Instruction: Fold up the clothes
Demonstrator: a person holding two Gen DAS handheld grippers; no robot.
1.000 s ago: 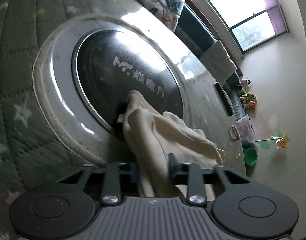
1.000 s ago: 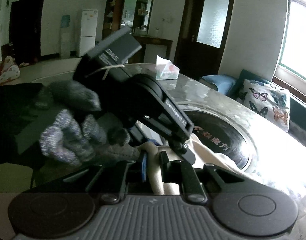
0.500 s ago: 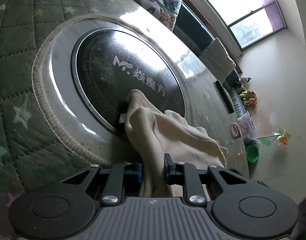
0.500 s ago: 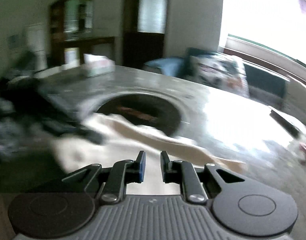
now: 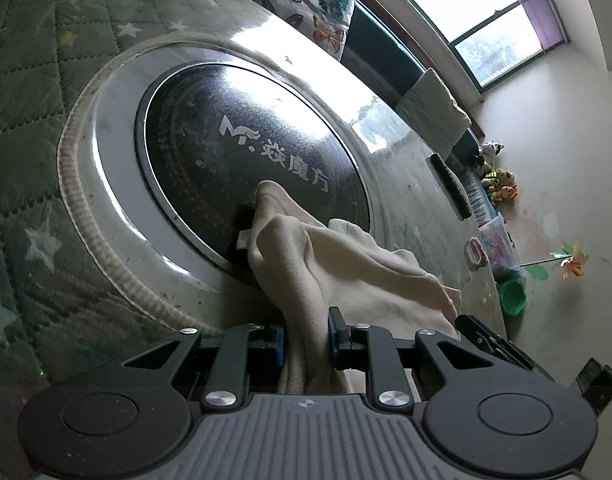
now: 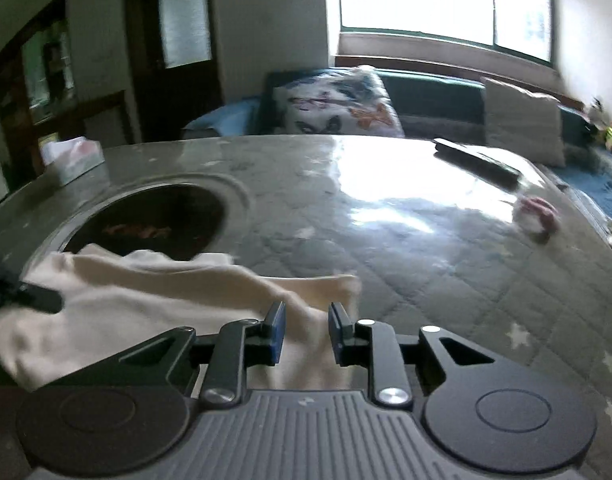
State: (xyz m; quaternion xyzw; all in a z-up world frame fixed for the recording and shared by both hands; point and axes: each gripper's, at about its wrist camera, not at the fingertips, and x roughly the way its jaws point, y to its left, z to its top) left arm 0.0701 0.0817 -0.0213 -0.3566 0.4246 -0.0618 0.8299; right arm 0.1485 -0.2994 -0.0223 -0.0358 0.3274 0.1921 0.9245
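Cloth fills the gap of our left claw: the cream fabric runs up between the two fingers, which stand close on either side and pinch a bunched fold. From that grip the cloth rises in a rumpled ridge toward the dark round glass plate set in the table, and one corner of it lies on the plate's near rim. A small white tag shows at that corner.

Our right claw stands partly open, its blue-padded fingers apart. We see cream cloth lying in the gap between them, but this view is blurred and we cannot tell whether the pads press on it or merely straddle it. Here the cloth spreads leftward from the claw in soft loose folds over the quilted, star-printed table cover, its far edge reaching the rim of the round plate. At the left edge a black finger of the other tool touches the cloth.

Beyond the table we note a butterfly cushion on a sofa under the window.
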